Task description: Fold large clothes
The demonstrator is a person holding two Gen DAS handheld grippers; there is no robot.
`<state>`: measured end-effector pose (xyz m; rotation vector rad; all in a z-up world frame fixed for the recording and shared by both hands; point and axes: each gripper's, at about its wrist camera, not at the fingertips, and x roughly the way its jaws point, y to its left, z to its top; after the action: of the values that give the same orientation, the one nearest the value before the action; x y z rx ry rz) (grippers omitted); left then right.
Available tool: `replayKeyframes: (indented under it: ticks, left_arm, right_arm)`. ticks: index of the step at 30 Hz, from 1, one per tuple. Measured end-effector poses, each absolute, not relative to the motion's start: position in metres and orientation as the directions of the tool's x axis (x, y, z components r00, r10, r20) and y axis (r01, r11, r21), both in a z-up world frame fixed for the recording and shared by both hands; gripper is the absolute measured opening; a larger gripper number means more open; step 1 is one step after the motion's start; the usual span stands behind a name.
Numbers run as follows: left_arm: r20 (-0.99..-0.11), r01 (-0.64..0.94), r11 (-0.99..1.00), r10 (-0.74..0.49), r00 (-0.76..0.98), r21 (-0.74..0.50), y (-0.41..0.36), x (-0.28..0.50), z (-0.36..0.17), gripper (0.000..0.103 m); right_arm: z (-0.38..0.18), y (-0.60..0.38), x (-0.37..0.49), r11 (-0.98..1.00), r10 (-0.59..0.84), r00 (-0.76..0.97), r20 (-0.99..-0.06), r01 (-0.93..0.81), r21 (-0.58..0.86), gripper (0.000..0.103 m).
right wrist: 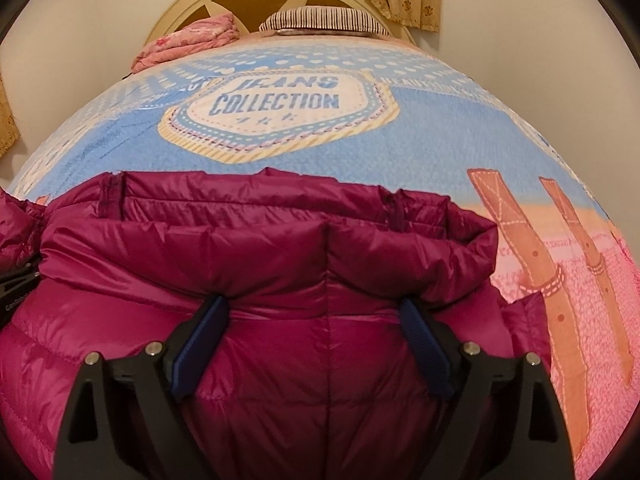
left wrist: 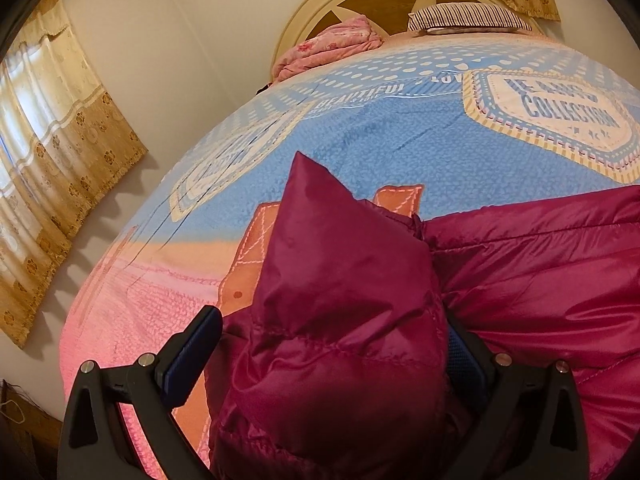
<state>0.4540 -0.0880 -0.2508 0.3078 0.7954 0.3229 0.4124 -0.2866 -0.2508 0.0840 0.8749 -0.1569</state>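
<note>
Puffy, slippery jacket (right wrist: 280,360): left gripper (left wrist: 332,360) bunches a sleeve between spread fingers; right gripper (right wrist: 312,340) gapes, best pinching seams.

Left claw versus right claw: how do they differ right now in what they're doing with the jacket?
1. A raised, bunched part of the jacket fills the left claw; the right claw has only flat quilted fabric between its fingers.
2. The left claw's right finger is mostly hidden by fabric; both blue pads of the right claw show.

Shared: both are spread wide over the same magenta jacket on the bed.
</note>
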Motion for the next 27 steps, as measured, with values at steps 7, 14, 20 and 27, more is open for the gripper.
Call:
replayKeyframes:
  ticks: [7,14,20,27]
  left_arm:
    - [-0.636,-0.169,0.902,0.403,0.658,0.396,-0.090,0.453,-0.251,0.102]
    - [-0.672,-0.141,0.918,0.370,0.641,0.372,-0.083,0.449,-0.237,0.102]
    - [-0.642,-0.165,0.965,0.259,0.722,0.203,-0.055,0.386,-0.186,0.102]
    - [-0.656,-0.173,0.947,0.314,0.687,0.272,-0.066,0.386,-0.221,0.102]
  right_arm:
    - [-0.252,-0.285,0.415,0.984,-0.118,0.622,-0.774,0.176,-0.009,0.091]
    - [-0.251,-0.283,0.416,0.983,-0.136,0.611,-0.780,0.180,-0.030,0.091]
    - [-0.197,-0.254,0.378,0.977,-0.175,0.694,-0.698,0.211,-0.035,0.087]
    - [-0.214,-0.180,0.366,0.995,-0.101,0.714,-0.693,0.090,-0.052,0.089]
